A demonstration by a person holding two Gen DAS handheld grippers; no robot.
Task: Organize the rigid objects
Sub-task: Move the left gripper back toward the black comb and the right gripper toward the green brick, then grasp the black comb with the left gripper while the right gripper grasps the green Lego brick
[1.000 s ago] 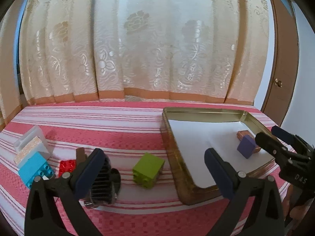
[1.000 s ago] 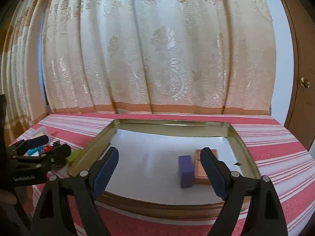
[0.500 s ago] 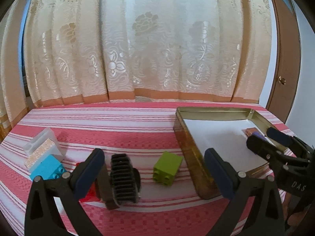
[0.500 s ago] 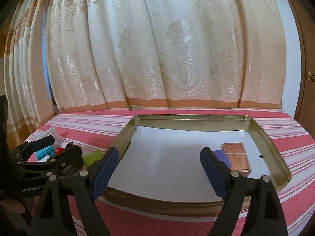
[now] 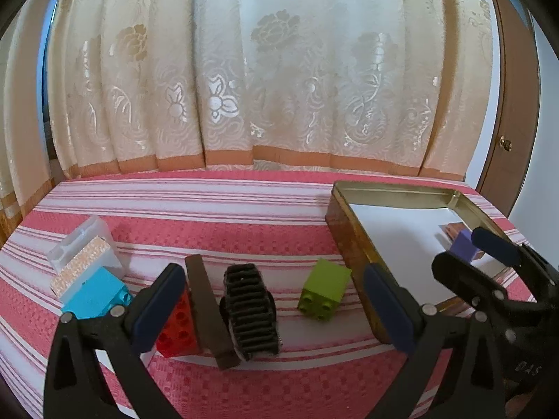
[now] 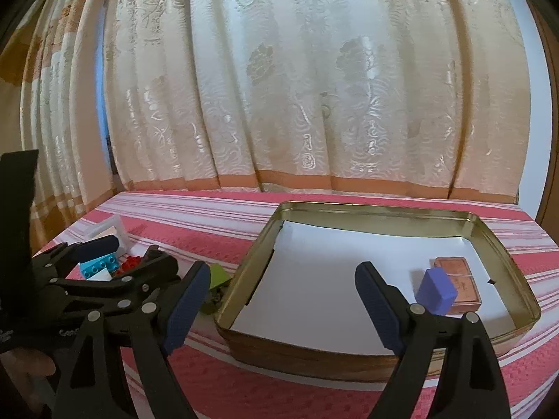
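Cream curtains back a red striped desk (image 5: 244, 216). Both claws are released and empty: left claw (image 5: 272, 300), right claw (image 6: 283, 296). Ahead of the left claw lie a black gear (image 5: 251, 310), brown bar (image 5: 206, 307) and green brick (image 5: 325, 289), probably next. Centre the pads on one piece before closing. Since earlier, these pieces have drifted rightwards between its pads, and the tin (image 6: 503, 234) sits further right.
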